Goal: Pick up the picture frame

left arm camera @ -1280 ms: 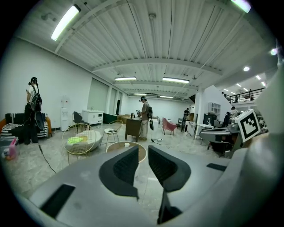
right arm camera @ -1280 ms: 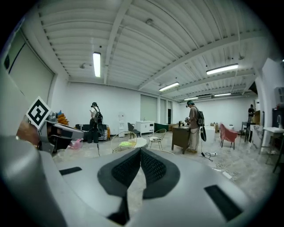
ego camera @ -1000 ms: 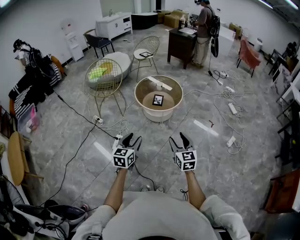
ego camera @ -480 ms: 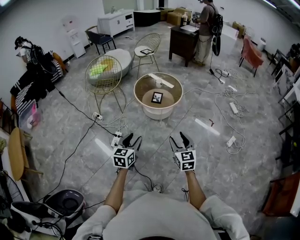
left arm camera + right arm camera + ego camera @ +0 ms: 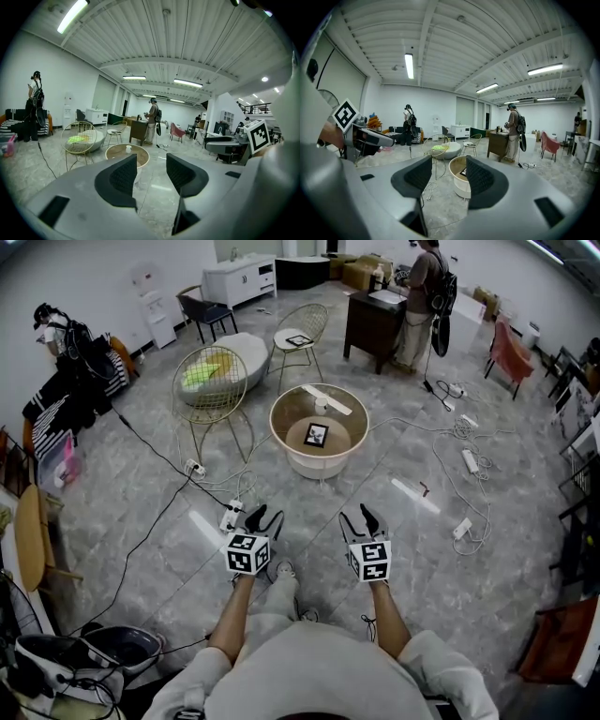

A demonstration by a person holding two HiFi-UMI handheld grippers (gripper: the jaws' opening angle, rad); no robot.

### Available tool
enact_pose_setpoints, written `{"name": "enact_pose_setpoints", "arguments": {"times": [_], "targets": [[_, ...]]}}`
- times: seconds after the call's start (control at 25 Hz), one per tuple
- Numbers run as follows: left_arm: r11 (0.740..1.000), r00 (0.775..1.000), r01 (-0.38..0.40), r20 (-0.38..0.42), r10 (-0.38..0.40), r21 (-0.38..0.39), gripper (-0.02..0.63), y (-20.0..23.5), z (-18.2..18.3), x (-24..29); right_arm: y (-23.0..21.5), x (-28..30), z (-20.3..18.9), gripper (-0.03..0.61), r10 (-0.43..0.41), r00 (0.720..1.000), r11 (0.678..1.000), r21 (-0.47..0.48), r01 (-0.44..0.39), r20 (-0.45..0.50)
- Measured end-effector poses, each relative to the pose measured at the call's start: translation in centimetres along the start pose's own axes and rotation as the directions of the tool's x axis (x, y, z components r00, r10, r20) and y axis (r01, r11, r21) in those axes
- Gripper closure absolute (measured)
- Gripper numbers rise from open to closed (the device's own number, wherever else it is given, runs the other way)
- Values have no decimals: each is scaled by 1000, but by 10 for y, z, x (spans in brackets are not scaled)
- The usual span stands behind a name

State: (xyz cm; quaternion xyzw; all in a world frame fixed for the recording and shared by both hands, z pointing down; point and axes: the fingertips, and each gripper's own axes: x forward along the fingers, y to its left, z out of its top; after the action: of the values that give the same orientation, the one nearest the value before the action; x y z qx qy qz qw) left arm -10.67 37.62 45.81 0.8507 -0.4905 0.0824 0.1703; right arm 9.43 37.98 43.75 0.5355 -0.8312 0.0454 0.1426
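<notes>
Both grippers are up and empty. The left gripper has its jaws apart with only floor showing between them, and the right gripper is just as released, level beside it. Nothing is grasped, so the pick-up has not begun. The picture frame lies flat inside the round table at twelve o'clock, well apart from both grippers. Left to do, I'd say: close in, reach over the rim, clamp, lift. Cables and a power strip trail across the floor at eleven o'clock, a likely snag underfoot. A wire chair stands at ten o'clock, and a white bar lies across the table's far rim.
</notes>
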Motion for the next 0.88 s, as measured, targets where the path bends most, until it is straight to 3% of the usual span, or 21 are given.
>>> {"name": "enact_pose_setpoints", "arguments": {"times": [0.48, 0.88], "targets": [[1000, 1000, 11, -3, -11, 7, 433, 14, 12, 51, -28, 40, 1, 354, -9, 1000, 1000, 0, 9, -12], [999, 999, 30, -15, -31, -15, 433, 53, 28, 116, -57, 104, 11, 354, -29, 999, 1000, -14, 28, -40]]}}
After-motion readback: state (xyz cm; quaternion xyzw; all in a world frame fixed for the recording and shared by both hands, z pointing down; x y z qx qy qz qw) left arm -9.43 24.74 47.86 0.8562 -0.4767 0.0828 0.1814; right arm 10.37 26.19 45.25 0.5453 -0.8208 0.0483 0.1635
